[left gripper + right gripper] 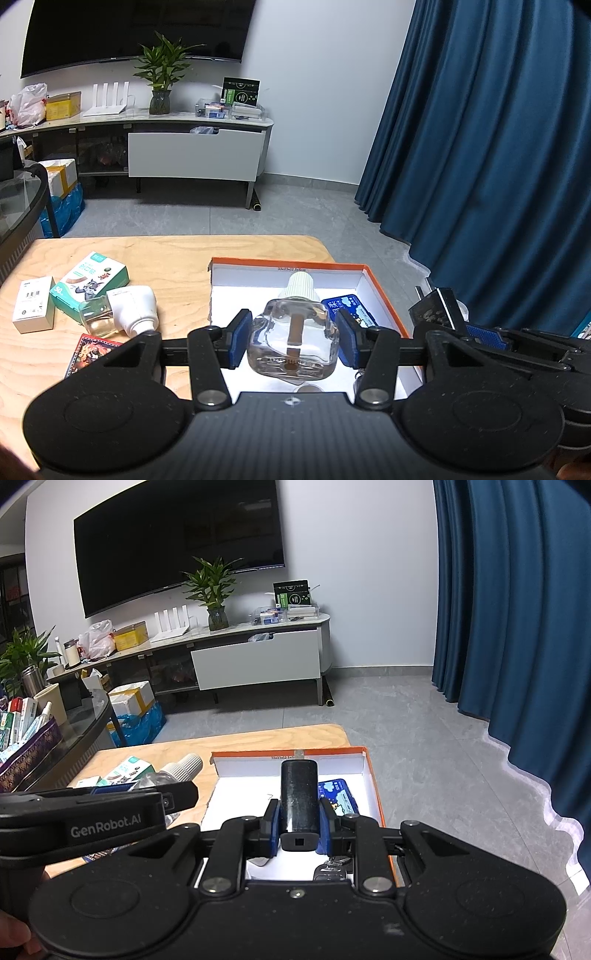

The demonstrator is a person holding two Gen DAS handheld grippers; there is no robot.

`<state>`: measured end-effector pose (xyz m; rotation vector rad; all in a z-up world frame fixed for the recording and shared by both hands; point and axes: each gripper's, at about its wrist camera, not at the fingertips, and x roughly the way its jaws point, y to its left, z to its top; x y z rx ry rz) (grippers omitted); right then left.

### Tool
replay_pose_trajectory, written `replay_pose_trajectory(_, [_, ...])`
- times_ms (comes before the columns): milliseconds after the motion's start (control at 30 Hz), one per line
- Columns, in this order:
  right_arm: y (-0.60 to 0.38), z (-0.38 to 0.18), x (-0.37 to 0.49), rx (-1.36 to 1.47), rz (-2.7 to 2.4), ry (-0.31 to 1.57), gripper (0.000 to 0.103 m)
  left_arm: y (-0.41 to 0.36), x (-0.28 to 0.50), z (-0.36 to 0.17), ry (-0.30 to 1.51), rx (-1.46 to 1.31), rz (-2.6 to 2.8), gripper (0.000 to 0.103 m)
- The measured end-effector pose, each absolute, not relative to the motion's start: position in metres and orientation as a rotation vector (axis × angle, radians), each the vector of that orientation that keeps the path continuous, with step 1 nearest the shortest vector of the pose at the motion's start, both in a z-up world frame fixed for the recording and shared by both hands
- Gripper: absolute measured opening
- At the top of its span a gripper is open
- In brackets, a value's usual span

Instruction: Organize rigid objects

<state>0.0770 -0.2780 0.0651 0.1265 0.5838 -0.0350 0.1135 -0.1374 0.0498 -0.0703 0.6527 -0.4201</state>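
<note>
My left gripper (293, 338) is shut on a clear glass bottle (293, 343) with a ribbed white cap and holds it over the white, orange-rimmed box (255, 277). My right gripper (298, 821) is shut on a black plug adapter (298, 797) above the same box (236, 794); it also shows at the right of the left wrist view (439, 308). A blue tin (354, 310) lies in the box, also seen in the right wrist view (338, 794). Keys (330, 869) lie at the box's near edge.
On the wooden table (177, 254) left of the box lie a second clear bottle with a white holder (122, 312), a green carton (90, 284), a small white box (33, 308) and a red card pack (90, 352). Blue curtain (498, 147) hangs at right.
</note>
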Motion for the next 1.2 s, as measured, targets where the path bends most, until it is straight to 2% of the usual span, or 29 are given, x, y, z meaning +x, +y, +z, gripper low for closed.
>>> replay_pose_trajectory(1200, [-0.2778,0.0611,0.0798,0.122,-0.033,0.6,0.026,-0.1372,0.1169,0.0438,0.665,-0.064,-0.419,0.05])
